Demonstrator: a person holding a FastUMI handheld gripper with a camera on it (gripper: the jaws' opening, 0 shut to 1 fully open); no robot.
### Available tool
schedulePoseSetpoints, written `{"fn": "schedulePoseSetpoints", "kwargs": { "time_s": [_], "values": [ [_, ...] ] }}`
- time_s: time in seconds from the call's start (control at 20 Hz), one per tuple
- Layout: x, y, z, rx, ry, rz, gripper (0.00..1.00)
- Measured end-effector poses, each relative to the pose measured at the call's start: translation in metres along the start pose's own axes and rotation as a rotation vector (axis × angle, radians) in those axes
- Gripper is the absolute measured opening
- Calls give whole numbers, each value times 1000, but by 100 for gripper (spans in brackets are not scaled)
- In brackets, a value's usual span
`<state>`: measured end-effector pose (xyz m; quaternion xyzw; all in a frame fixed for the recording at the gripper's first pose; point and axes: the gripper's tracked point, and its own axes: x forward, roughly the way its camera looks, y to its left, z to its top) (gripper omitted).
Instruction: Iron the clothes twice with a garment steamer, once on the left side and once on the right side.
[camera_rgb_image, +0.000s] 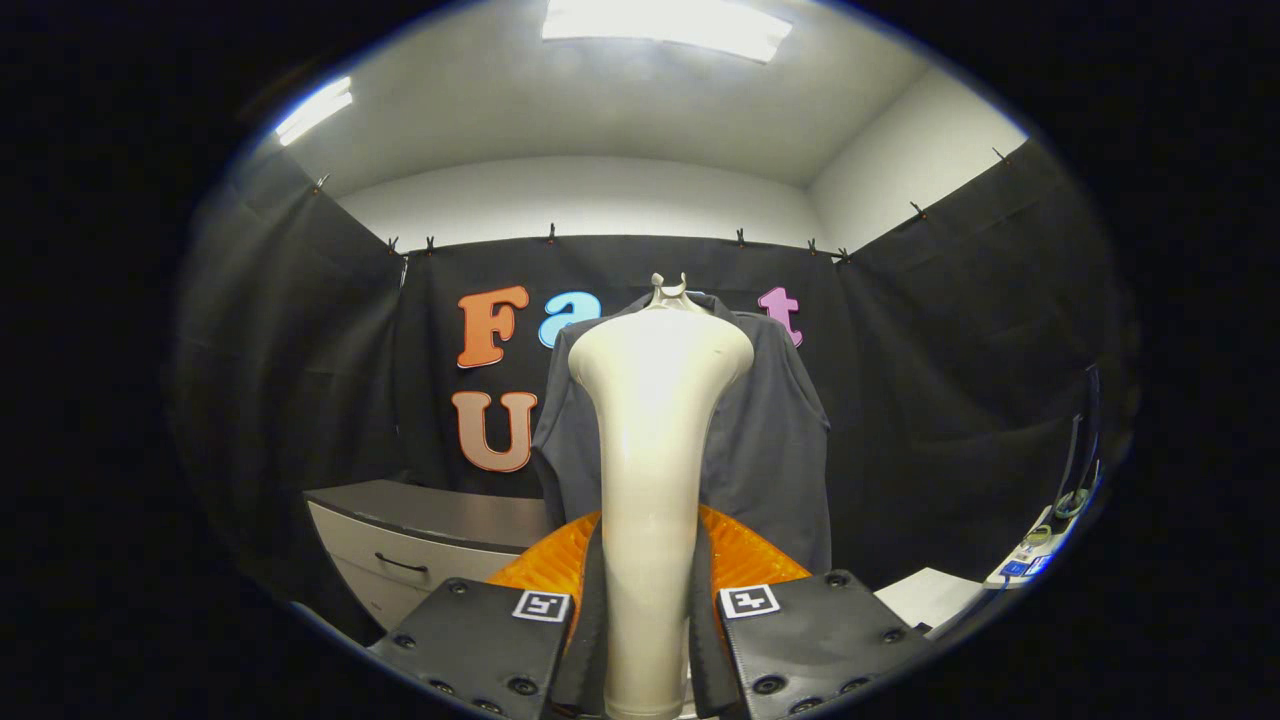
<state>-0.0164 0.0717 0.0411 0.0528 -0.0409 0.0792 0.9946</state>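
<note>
My gripper (648, 610) is shut on the garment steamer (655, 450), a cream-white handheld unit whose handle runs up between the two fingers and widens into a flat head. Beyond the steamer's head hangs a dark grey shirt (765, 440) on a pale hanger (668, 290), in front of the black cloth wall. The steamer's head covers the middle and left part of the shirt; I cannot tell whether it touches the fabric.
A grey cabinet with a drawer and dark handle (420, 545) stands low to the left of the shirt. A white surface (935, 595) lies low to the right, with cables and a small device (1040, 545) beyond it.
</note>
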Motion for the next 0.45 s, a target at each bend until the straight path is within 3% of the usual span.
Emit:
{"fn": "schedulePoseSetpoints", "kwargs": {
  "time_s": [0.45],
  "values": [
    [-1, -1, -3, 12, 7, 8, 41]
  ]
}}
